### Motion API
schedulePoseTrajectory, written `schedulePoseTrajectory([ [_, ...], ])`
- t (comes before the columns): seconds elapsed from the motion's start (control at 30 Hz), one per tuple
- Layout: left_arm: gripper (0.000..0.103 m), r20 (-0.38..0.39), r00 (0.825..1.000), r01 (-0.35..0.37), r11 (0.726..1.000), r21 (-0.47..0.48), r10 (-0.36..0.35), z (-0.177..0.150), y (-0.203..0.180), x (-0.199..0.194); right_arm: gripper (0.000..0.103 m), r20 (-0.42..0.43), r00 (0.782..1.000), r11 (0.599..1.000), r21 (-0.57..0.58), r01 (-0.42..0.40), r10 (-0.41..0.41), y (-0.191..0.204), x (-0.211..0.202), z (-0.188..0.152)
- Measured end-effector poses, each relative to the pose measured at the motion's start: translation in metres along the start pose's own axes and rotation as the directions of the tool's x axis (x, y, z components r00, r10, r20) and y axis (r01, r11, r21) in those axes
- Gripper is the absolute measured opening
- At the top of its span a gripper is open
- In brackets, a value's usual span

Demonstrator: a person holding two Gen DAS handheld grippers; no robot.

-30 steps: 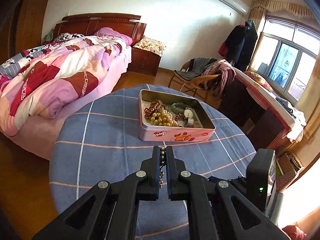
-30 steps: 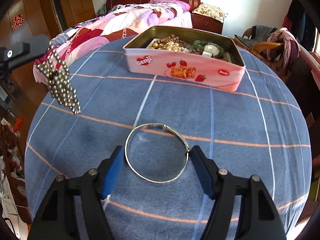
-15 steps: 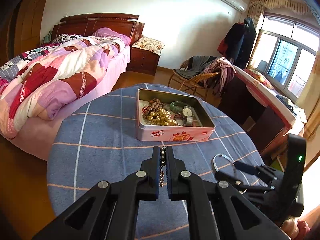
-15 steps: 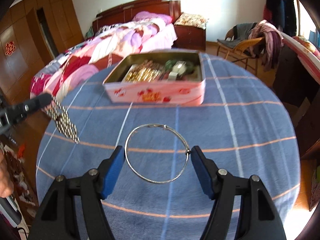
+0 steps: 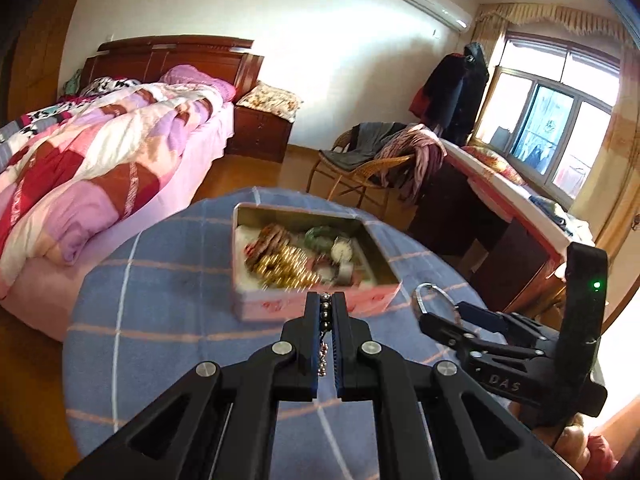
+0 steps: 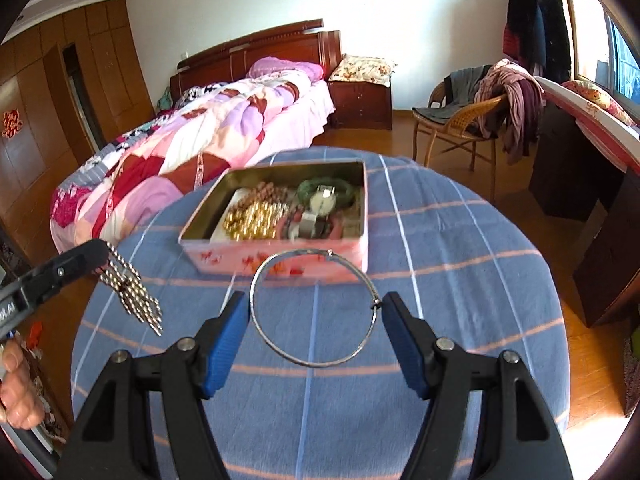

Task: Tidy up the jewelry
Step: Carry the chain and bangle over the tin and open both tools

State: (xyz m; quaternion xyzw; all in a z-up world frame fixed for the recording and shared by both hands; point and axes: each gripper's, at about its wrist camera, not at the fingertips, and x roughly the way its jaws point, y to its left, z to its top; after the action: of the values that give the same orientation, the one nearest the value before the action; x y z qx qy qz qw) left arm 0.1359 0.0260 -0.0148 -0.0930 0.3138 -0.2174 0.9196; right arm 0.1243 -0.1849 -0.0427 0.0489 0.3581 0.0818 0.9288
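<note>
- Left gripper [image 5: 326, 304], black two-finger tool with blue-lined pads: fingers pressed together, pinching a string of small silver metal beads [image 5: 325, 312]; in the right wrist view the bead string [image 6: 132, 296] dangles in a loose bunch from the tip, above the near-left part of the table.
- Right gripper [image 6: 314, 312], black with blue rubber pads: fingers spread wide, gripping a thin silver wire bangle [image 6: 314, 308] across its width, each pad touching the ring's outer edge; the bangle is held above the cloth, just in front of the tin. In the left wrist view the bangle [image 5: 434, 298] shows edge-on at the right gripper's tip.
- Round table under a blue cloth with pale orange and white grid lines [image 6: 440, 248].
- Pink rectangular metal tin with printed sides, open-topped [image 6: 280, 254], standing on the cloth beyond both grippers; also [image 5: 320, 304].
- Contents of tin: gold bead strand [image 6: 256, 220], brownish-pink bead strand [image 6: 260, 194], green bangle [image 6: 348, 192], white-faced wristwatch [image 6: 322, 202].
- Wicker chair draped with clothing [image 6: 472, 120], beyond the table on the right.
- Bed with pink, red and purple patchwork quilt [image 6: 192, 140], beyond the table on the left, dark wooden headboard behind.
</note>
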Motion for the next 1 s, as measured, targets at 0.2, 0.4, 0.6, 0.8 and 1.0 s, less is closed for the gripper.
schedulePoseTrajectory([
  [0.2, 0.004, 0.080, 0.997, 0.019, 1.000, 0.003, -0.019, 0.044, -0.005, 0.018, 0.071, 0.058, 0.998, 1.000, -0.013, 0.010, -0.009, -0.001, 0.015, 0.037],
  [0.4, 0.004, 0.113, 0.993, 0.032, 0.999, -0.018, -0.030, 0.073, 0.002, 0.053, 0.071, 0.064, 0.998, 1.000, -0.002, -0.005, 0.005, -0.002, 0.049, 0.062],
  [0.6, 0.004, 0.051, 0.998, -0.030, 0.999, -0.043, 0.033, 0.068, 0.023, 0.100, 0.071, 0.025, 1.000, 1.000, 0.002, -0.016, 0.016, -0.002, 0.089, 0.065],
  [0.8, 0.004, -0.031, 0.996, -0.085, 0.995, -0.055, 0.084, 0.055, 0.036, 0.133, 0.071, -0.037, 0.999, 1.000, -0.026, 0.011, -0.012, 0.002, 0.120, 0.060],
  [1.0, 0.004, -0.084, 0.989, -0.128, 0.991, -0.050, 0.123, 0.043, 0.038, 0.149, 0.071, -0.060, 0.997, 0.998, -0.058, 0.038, -0.042, 0.002, 0.129, 0.057],
])
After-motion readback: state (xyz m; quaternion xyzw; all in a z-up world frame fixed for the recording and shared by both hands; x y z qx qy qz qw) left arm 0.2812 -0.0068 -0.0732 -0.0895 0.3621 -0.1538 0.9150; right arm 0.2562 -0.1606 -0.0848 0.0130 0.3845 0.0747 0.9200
